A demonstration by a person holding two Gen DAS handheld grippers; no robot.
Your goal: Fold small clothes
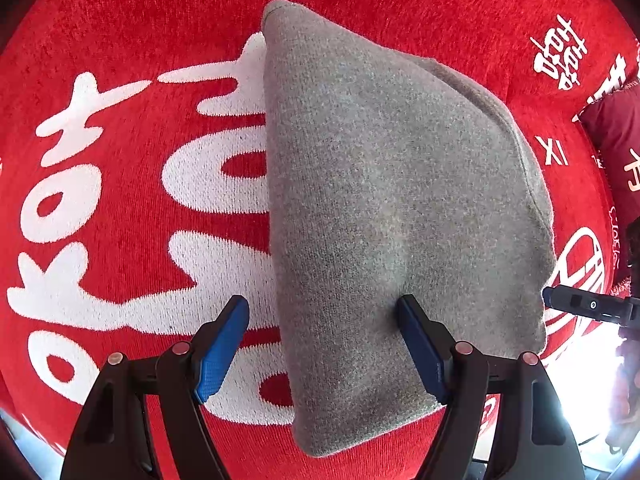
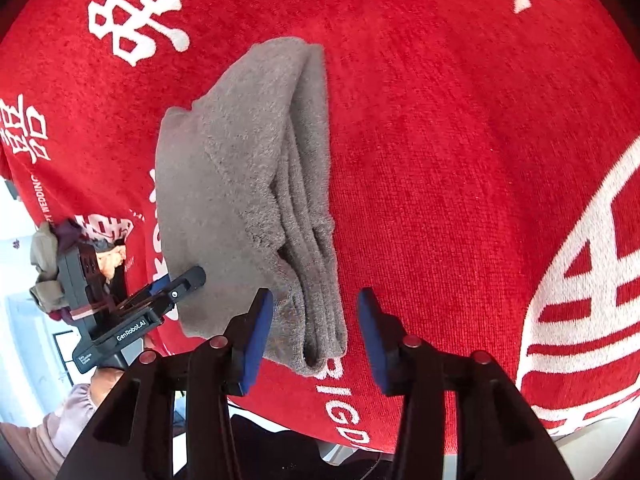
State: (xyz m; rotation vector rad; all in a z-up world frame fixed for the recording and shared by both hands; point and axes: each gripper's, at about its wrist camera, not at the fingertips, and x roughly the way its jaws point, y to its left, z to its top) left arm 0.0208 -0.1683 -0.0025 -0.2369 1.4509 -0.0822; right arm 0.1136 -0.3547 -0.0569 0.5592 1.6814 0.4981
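Observation:
A grey knitted garment point(image 1: 392, 208) lies folded on the red cloth point(image 1: 132, 40) with white characters. My left gripper point(image 1: 324, 312) is open; its right finger point(image 1: 420, 344) presses on the garment's near part and its left finger point(image 1: 222, 344) is over the red cloth. In the right wrist view the garment point(image 2: 240, 184) shows stacked folded layers along its right edge. My right gripper point(image 2: 314, 320) is open, its jaws on either side of the garment's near corner. The left gripper point(image 2: 176, 290) appears there at the garment's left edge.
A dark red cushion point(image 1: 616, 140) lies at the far right of the cloth. The right gripper's tip point(image 1: 580, 304) shows at the right in the left wrist view. The cloth's near edge point(image 2: 360, 446) runs just below the grippers. A small heap of clothes point(image 2: 52, 256) sits at the left.

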